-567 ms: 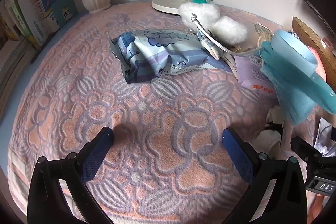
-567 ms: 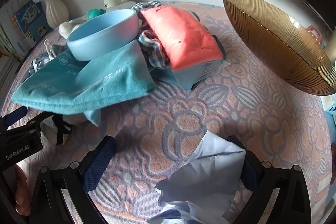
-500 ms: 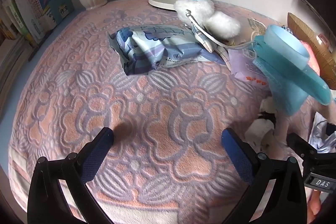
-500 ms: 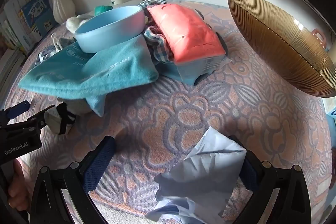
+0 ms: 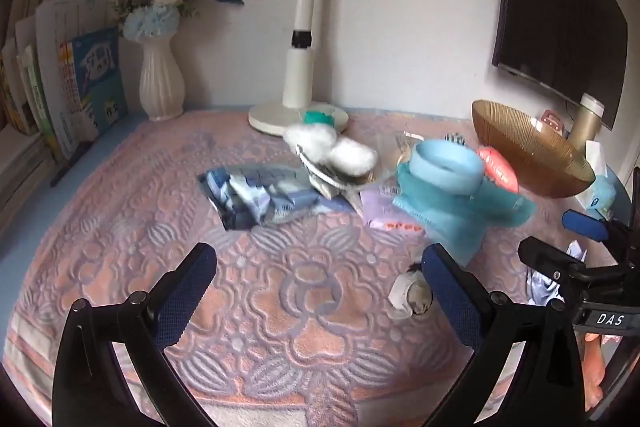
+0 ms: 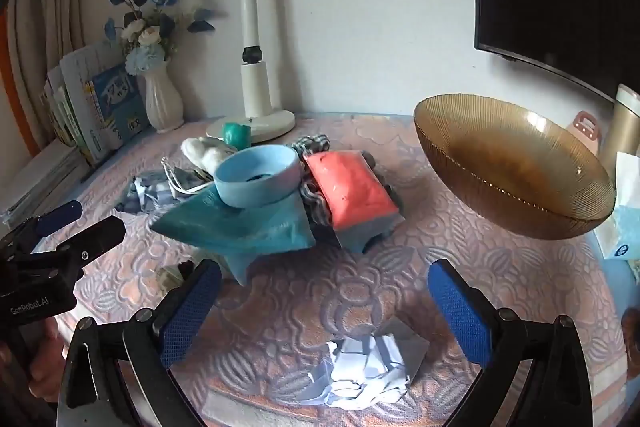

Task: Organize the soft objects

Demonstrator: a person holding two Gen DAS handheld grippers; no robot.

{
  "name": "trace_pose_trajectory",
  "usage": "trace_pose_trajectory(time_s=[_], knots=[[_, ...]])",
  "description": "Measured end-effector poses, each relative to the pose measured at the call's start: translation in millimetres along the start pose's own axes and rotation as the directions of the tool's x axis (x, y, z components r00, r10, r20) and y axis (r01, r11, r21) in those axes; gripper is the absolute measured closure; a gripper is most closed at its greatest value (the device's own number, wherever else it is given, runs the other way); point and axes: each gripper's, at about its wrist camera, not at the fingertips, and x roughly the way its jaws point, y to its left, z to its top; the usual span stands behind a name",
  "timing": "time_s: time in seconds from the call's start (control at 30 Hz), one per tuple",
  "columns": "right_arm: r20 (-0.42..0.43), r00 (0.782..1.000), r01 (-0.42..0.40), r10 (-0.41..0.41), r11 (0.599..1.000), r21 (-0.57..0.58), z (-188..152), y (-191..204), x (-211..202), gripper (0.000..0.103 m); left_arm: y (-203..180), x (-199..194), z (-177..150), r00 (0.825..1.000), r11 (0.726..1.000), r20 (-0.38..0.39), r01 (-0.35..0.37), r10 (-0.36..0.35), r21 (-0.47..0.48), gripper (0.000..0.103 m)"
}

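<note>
A pile of soft things lies mid-table: a blue tissue pack (image 5: 260, 197), white fluffy pads (image 5: 332, 145), a teal cloth (image 6: 240, 227) under a light-blue bowl (image 6: 258, 181), a checked cloth (image 6: 314, 145) and an orange-topped pack (image 6: 350, 187). A crumpled pale-blue paper (image 6: 368, 363) lies between my right gripper's fingers. A small black-and-white bundle (image 5: 410, 293) lies by my left gripper's right finger. My left gripper (image 5: 316, 291) is open and empty above the mat. My right gripper (image 6: 324, 315) is open and empty, well back from the pile.
An amber glass bowl (image 6: 516, 167) stands at the right, with a tissue box (image 6: 624, 227) behind it. A white lamp base (image 6: 256, 127), a white vase of flowers (image 5: 160, 83) and upright books (image 5: 76, 91) line the back and left. A dark screen hangs on the wall.
Both grippers have drawn back and tilted up, so the wall, lamp and vase now show. The crumpled paper now sits lower between the right fingers. Both stay open.
</note>
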Motion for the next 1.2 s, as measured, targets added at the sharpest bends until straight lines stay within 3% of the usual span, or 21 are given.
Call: trace_pose_trajectory(time_s=[0.1,0.17,0.23,0.73,1.2], knots=[[-0.008,1.000,-0.030,0.029,0.999,-0.028,7,2,2,0.000,1,23,-14,0.996,1.000,-0.084,0.017,-0.016,0.003,0.001],[-0.026,0.998,-0.050,0.049,0.998,-0.035,7,-2,7,0.000,-2,24,-14,0.998,1.000,-0.064,0.028,-0.027,0.007,0.001],[-0.032,0.998,-0.046,0.045,0.999,-0.030,5,-2,6,0.000,-5,30,-17,0.995,0.999,-0.093,0.030,-0.028,0.014,0.001],[-0.027,0.999,0.022,-0.023,0.998,-0.064,1,10,1,0.000,-7,28,-20,0.995,0.999,-0.095,0.009,-0.006,0.034,0.001],[-0.051,0.999,0.016,-0.019,0.998,-0.058,-1,9,7,0.000,-6,30,-22,0.995,0.999,-0.103,0.015,-0.012,0.028,0.001]])
